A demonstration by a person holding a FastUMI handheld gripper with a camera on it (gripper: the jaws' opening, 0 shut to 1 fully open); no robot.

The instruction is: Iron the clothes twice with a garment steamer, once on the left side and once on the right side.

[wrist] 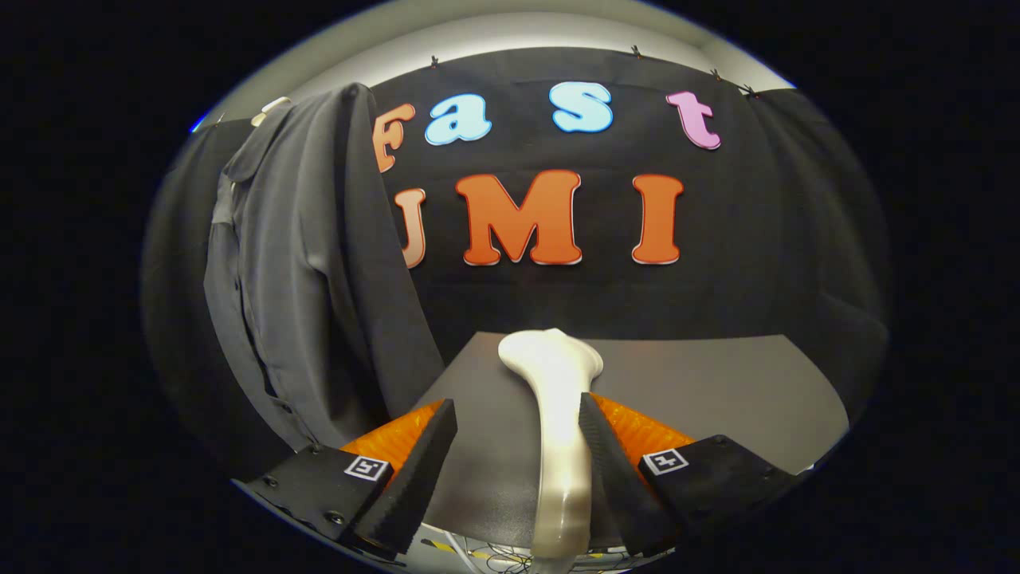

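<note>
Hanging at the far left against the booth's black cloth wall point(765, 239): a dark grey shirt point(311, 263), collar up top on a pale hanger point(271, 110), button placket running down its left part, one sleeve draping toward the grey tabletop point(717, 391). Reaching down to the table's near left edge, with the lower hem dropping out of sight behind the left finger. Leaving open wall to the right of the shirt and bare grey surface across the middle and right of the table, out to its far edge at the cloth and its right edge curving toward the near side.

Rising between the fingers, nearer the right one: a white garment steamer point(558, 414), its handle running up from the near edge and its broad head flaring just beyond the fingertips, over the table. Sitting well right of the shirt, apart from it, with a strip of table showing between.

Standing partly open: the gripper point(518, 422), black foam pads angling inward over orange ribbed backing. Lying against the steamer's handle, or very close to it, the right pad point(599, 446); standing clear of it, the left pad point(430, 454), with grey table showing in the gap. Not pressing from both sides, so no firm clamp visible.
</note>
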